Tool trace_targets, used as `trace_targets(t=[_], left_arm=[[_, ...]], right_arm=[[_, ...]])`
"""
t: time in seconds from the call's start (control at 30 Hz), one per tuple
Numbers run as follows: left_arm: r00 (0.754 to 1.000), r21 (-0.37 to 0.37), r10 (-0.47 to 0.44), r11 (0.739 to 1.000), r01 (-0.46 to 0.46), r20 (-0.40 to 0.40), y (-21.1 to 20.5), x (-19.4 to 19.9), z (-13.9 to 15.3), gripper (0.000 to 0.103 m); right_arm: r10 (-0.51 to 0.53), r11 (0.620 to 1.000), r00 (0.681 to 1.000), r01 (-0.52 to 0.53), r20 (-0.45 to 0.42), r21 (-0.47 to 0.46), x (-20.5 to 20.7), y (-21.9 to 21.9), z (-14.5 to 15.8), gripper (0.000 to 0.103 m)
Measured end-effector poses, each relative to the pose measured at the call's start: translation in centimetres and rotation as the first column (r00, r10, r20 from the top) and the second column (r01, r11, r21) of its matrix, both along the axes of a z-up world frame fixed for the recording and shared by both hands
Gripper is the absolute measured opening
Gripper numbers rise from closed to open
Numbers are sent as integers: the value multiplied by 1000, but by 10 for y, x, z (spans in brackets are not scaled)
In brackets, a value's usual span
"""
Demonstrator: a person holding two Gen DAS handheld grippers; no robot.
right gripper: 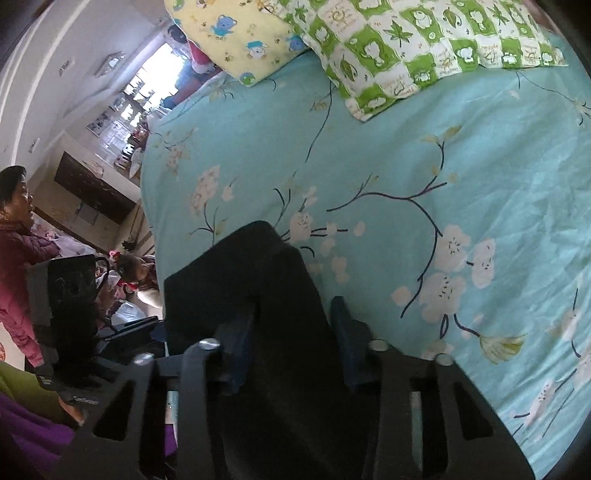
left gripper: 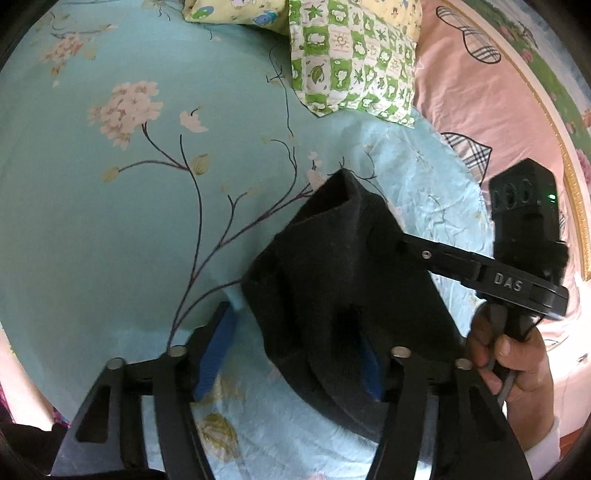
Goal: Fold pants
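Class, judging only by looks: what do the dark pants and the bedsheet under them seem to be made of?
Pants: probably a thick knit or fleece, matte black with a fuzzy nap along the edges. Bedsheet: likely thin woven cotton, smooth with fine creases, printed with blossoms on turquoise.

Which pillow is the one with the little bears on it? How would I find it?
Look at the far end of the blue flowered bed sheet, where two pillows lie side by side. The bear pillow is the left one in the right wrist view. It is pale yellow with small blue bears, while its neighbour, the checked pillow, has green and white squares.
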State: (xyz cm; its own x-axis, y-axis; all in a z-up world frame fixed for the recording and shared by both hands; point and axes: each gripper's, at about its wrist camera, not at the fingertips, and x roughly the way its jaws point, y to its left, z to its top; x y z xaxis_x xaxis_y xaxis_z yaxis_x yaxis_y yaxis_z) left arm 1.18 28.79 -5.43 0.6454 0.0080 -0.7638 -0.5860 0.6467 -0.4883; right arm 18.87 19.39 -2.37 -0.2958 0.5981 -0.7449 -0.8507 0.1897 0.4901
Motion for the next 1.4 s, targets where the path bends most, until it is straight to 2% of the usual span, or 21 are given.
trace_targets(t=[0.03, 0.07, 0.2, 0.47, 0.87, 1.17, 1.4], left_arm=[[1000, -1, -3, 1000, 3, 2, 1, 0, 0, 44], [1000, -12, -15, 1000, 15, 8, 2, 0, -1, 33], [999, -64, -27, 997, 30, 45, 4, 0, 4, 23], [991, -19, -71, 997, 74, 115, -15, -4, 43, 22], [972, 70, -168, 985, 158, 162, -60, -7, 83, 21], [929, 141, -299, 951, 273, 219, -116, -3, 118, 21], [881, 169, -406, 912, 374, 241, -165, 4, 136, 21]], right_arm=[[-7, 1000, 1000, 7, -2, 8, 0, -2, 1, 31], [-10, 1000, 1000, 10, 0, 13, -1, -3, 2, 30], [-22, 999, 1000, 22, 14, 29, -3, -12, 9, 25], [-87, 990, 996, 84, 19, 116, -6, -40, 41, 23], [-168, 957, 986, 160, 15, 243, -21, -96, 75, 22], [-272, 887, 962, 246, 13, 390, -33, -168, 102, 21], [-343, 831, 939, 318, -30, 456, -35, -221, 105, 21]])
